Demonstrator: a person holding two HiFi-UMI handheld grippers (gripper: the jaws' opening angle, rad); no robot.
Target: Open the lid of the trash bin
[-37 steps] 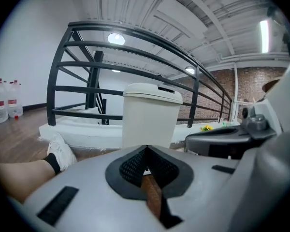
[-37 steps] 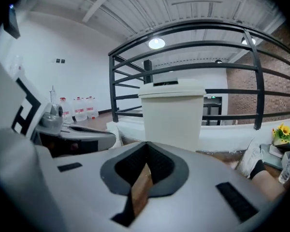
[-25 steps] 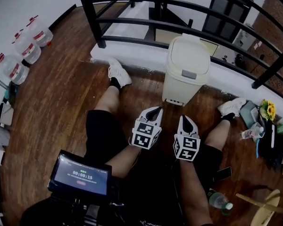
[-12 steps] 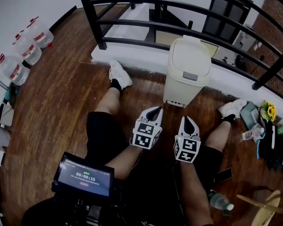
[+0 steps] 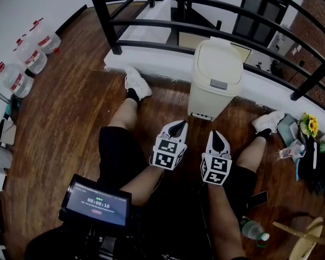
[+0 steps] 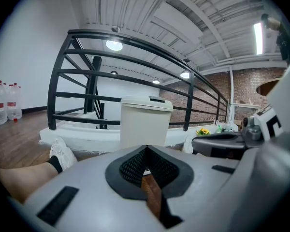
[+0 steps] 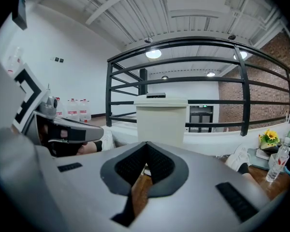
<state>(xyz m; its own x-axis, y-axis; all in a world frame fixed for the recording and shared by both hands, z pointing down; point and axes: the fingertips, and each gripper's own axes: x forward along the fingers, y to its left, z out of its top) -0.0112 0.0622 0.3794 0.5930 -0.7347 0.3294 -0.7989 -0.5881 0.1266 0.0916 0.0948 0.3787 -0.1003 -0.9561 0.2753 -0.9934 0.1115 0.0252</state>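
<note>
Bin stands upright on the wood floor, just beside the white kerb under the black railing. It is between the person's spread legs and ahead of both grippers. Its long axis runs vertical. The lid is down and faces up, with the grey catch on the edge nearest me and the back edge toward the railing.

From the head view I get the whole top of the lid and that catch. The gripper views show me only the bin's front wall with the lid edge-on, but they give what the head view can't: each claw's tips up close. Left gripper has its tips together with nothing between them, just floor showing through the slot behind. Right gripper reads the same, closed and empty. The two sit side by side, clear of the bin, noses toward it.

Water jugs stand by the wall at far left. Yellow flowers sit at far right, and both gripper views catch them too.
</note>
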